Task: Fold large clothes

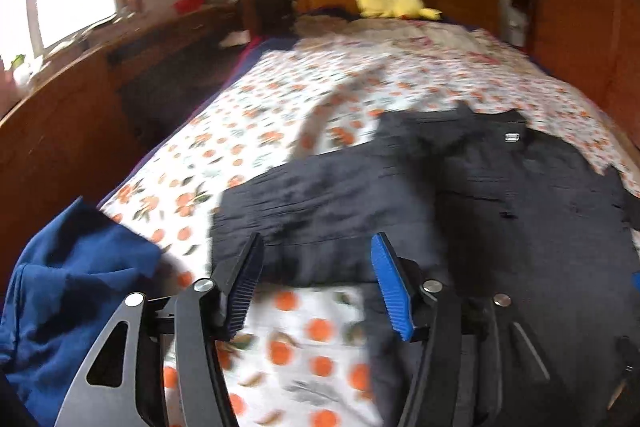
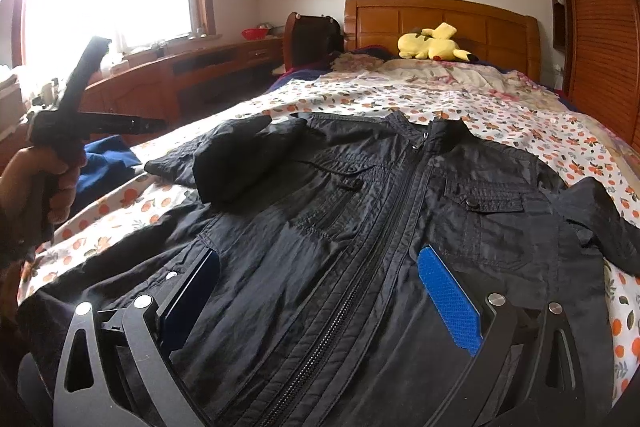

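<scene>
Sunlit bedroom: the bed [image 2: 460,103], under an orange-print sheet, carries a black jacket [image 2: 360,211] spread front-up across its near half, one sleeve folded over the chest at ten o'clock. At nine o'clock lies a blue garment [image 1: 76,291]. Right gripper [image 2: 320,291] fingers [image 2: 448,299] stand released over the jacket's hem; left gripper [image 1: 316,283] fingers [image 1: 390,287] are parted, nothing between them. A yellow plush toy [image 2: 432,45] rests at twelve o'clock.

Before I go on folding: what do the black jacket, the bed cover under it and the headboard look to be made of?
Black jacket: thin woven fabric, probably nylon or a cotton blend, matte with fine crinkles; it has a zipper and snap pockets.
Bed cover: soft printed fabric, likely cotton, white with an orange fruit print, no shine.
Headboard: wood, or a wood veneer, panelled, orange-brown with a slight gloss.
</scene>
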